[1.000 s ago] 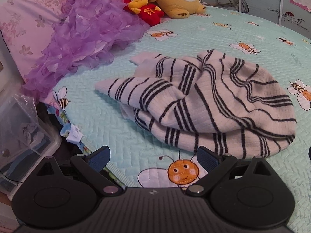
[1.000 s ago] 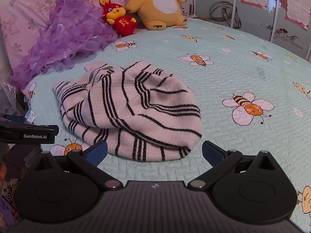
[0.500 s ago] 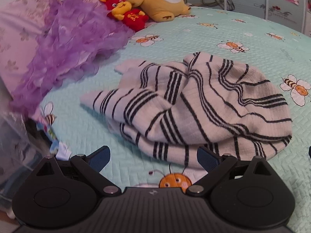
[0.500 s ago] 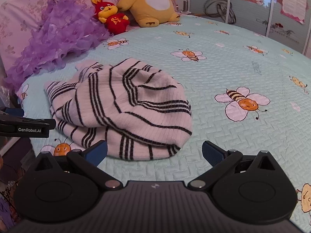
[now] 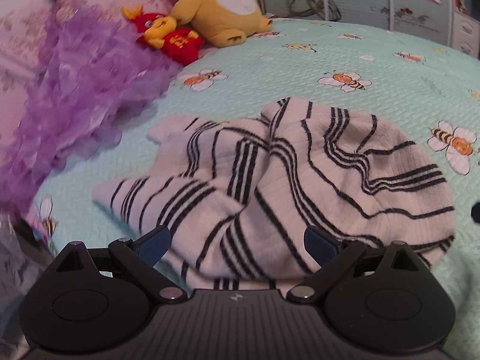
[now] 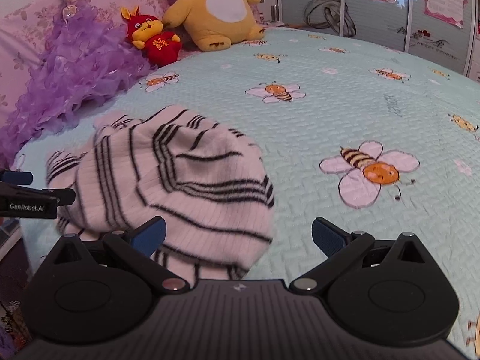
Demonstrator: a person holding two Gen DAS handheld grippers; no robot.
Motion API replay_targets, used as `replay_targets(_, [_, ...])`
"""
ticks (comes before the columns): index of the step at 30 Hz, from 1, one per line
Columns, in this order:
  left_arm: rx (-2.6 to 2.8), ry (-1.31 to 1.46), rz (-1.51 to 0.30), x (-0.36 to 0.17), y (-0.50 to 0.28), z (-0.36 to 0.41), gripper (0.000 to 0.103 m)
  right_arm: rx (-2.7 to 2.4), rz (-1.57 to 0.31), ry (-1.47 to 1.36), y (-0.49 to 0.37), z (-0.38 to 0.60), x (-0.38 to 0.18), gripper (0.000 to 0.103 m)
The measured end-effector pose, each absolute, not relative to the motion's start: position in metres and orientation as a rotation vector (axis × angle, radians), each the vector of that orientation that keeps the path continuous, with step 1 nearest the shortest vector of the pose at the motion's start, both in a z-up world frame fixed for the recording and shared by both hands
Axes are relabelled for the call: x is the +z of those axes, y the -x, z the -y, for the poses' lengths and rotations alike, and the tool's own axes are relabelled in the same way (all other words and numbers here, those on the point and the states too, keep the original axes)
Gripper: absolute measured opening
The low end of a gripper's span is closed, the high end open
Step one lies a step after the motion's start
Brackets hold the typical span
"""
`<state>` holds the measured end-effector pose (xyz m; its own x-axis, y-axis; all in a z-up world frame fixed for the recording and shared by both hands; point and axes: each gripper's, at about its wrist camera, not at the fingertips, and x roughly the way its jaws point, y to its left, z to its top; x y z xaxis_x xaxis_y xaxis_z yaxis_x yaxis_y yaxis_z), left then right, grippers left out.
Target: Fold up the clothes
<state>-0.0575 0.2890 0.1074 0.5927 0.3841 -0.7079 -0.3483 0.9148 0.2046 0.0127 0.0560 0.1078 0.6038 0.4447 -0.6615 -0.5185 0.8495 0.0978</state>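
On the bee-print quilt (image 6: 345, 114) the crumpled striped sweater (image 5: 285, 186) lies at twelve o'clock of the left gripper (image 5: 237, 240), jaws wide; the right gripper (image 6: 238, 234), also wide, has it at ten o'clock. Pinching several bunched layers, probably hidden in blur, risks dragging the heap.

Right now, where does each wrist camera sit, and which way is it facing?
Left wrist: behind the open left gripper, low over the striped garment, facing the plush toys.
Right wrist: behind the open right gripper, at the garment's right edge, facing the same way; the left gripper shows at its left border.
Shared: garment, bee quilt, yellow plush.
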Motion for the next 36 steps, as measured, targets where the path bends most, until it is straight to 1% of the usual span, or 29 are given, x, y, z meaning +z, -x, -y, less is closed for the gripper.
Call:
replay_targets(5, [0.421, -0.012, -0.857, 0.094, 0.036, -0.304, 0.099, 0.552, -0.709, 0.113, -0.038, -0.063, 0.097, 0.102])
replay_targets(7, [0.414, -0.01, -0.855, 0.091, 0.031, -0.307, 0.092, 0.545, -0.715, 0.096, -0.05, -0.064, 0.091, 0.102])
replay_targets(14, [0.381, -0.03, -0.862, 0.078, 0.014, -0.306, 0.089, 0.557, -0.738, 0.152, -0.071, -0.084, 0.064, 0.102])
replay_targets(17, [0.375, -0.059, -0.869, 0.072, 0.008, -0.303, 0.089, 0.56, -0.76, 0.155, -0.076, -0.088, 0.053, 0.099])
replay_targets(18, [0.374, -0.064, -0.87, 0.071, 0.007, -0.302, 0.088, 0.562, -0.77, 0.145, -0.078, -0.087, 0.05, 0.093])
replay_targets(19, [0.37, -0.063, -0.869, 0.07, 0.006, -0.303, 0.085, 0.565, -0.78, 0.124, -0.08, -0.086, 0.049, 0.09])
replay_targets(21, [0.357, -0.044, -0.861, 0.068, 0.006, -0.305, 0.082, 0.576, -0.796, 0.085, -0.082, -0.085, 0.046, 0.07])
replay_targets(23, [0.345, -0.016, -0.847, 0.066, 0.008, -0.309, 0.079, 0.581, -0.808, 0.072, -0.082, -0.085, 0.044, 0.06])
replay_targets(24, [0.338, 0.002, -0.838, 0.066, 0.01, -0.311, 0.075, 0.581, -0.806, 0.085, -0.08, -0.087, 0.043, 0.053])
replay_targets(25, [0.331, 0.019, -0.83, 0.065, 0.011, -0.313, 0.067, 0.582, -0.804, 0.098, -0.078, -0.09, 0.042, 0.046])
replay_targets(26, [0.323, 0.037, -0.822, 0.065, 0.013, -0.314, 0.063, 0.592, -0.796, 0.106, -0.075, -0.091, 0.042, 0.032])
replay_targets(27, [0.313, 0.054, -0.815, 0.065, 0.015, -0.315, 0.054, 0.597, -0.786, 0.11, -0.071, -0.091, 0.042, 0.019])
replay_targets(28, [0.306, 0.063, -0.81, 0.065, 0.017, -0.314, 0.045, 0.601, -0.775, 0.115, -0.067, -0.092, 0.044, 0.016])
replay_targets(29, [0.307, 0.062, -0.805, 0.066, 0.019, -0.312, 0.041, 0.602, -0.763, 0.123, -0.064, -0.092, 0.046, 0.01])
replay_targets(30, [0.308, 0.058, -0.8, 0.067, 0.021, -0.309, 0.027, 0.602, -0.75, 0.132, -0.061, -0.092, 0.048, 0.007])
replay_targets(31, [0.31, 0.052, -0.795, 0.07, 0.022, -0.306, 0.016, 0.606, -0.737, 0.136, -0.057, -0.091, 0.051, 0.006])
replay_targets(34, [0.325, 0.056, -0.776, 0.083, 0.027, -0.3, 0.01, 0.613, -0.691, 0.135, -0.045, -0.086, 0.063, 0.004])
replay_targets(36, [0.32, 0.033, -0.743, 0.098, 0.033, -0.291, 0.009, 0.615, -0.653, 0.12, -0.036, -0.077, 0.075, 0.004])
